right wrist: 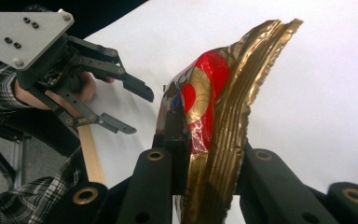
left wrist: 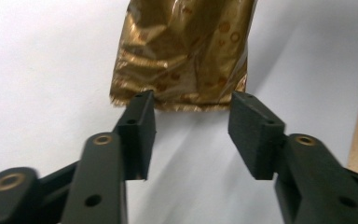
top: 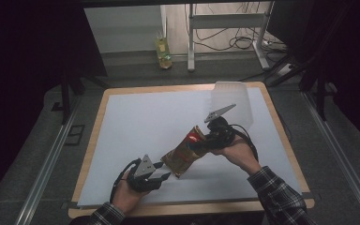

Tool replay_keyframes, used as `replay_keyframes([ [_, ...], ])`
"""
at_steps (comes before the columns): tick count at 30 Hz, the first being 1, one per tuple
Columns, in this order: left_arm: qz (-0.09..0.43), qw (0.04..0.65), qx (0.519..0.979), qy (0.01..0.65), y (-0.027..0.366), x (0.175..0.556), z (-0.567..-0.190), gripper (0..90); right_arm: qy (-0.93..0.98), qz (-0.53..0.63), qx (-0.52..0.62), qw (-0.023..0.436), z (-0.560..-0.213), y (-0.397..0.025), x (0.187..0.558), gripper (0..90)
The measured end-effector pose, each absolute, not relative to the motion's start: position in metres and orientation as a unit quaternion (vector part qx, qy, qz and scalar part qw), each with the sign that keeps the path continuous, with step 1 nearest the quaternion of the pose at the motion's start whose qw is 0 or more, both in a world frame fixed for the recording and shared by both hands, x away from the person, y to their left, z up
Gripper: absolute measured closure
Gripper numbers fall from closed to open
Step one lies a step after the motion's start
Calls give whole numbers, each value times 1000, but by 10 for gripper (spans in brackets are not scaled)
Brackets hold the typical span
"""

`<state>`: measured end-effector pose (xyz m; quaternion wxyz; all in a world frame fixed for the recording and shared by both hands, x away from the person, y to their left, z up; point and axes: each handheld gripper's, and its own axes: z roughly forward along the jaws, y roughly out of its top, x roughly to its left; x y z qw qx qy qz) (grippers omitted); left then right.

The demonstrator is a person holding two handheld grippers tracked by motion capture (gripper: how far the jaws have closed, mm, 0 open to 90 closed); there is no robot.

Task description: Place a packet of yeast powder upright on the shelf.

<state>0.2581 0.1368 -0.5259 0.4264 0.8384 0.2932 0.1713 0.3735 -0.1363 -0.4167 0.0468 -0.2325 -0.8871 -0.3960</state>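
Your plaid flannel sleeves (top: 276,192) in dark checks, your left gripper (top: 161,172) and right gripper (top: 201,143) both matte black with brass-ringed pivot holes, grey three-cornered screw-studded plates on top, black cables trailing.

The snack bag (right wrist: 214,121) is glossy, crinkled gold foil; the table (top: 136,122) is matt white, edged in wood.

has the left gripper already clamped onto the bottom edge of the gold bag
No, in the left gripper view the left gripper has its jaws spread open, flanking the gold bag's crimped edge with nothing pinched between them.
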Motion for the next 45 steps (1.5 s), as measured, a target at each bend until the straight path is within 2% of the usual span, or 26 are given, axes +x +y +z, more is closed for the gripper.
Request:
replay_keyframes([
  [6,179,428,832,303,139,257,-525,393,-889,-397,-225,31,-408,-140,374,773],
  [9,183,431,830,304,140,254,-525,305,-891,-395,-222,23,-404,-144,376,773],
  [23,186,431,821,325,144,257,-524,105,-893,-394,-217,-8,-383,-161,381,773],
  [45,183,431,828,310,143,258,-527,37,-894,-394,-202,-63,-344,-187,396,772],
])
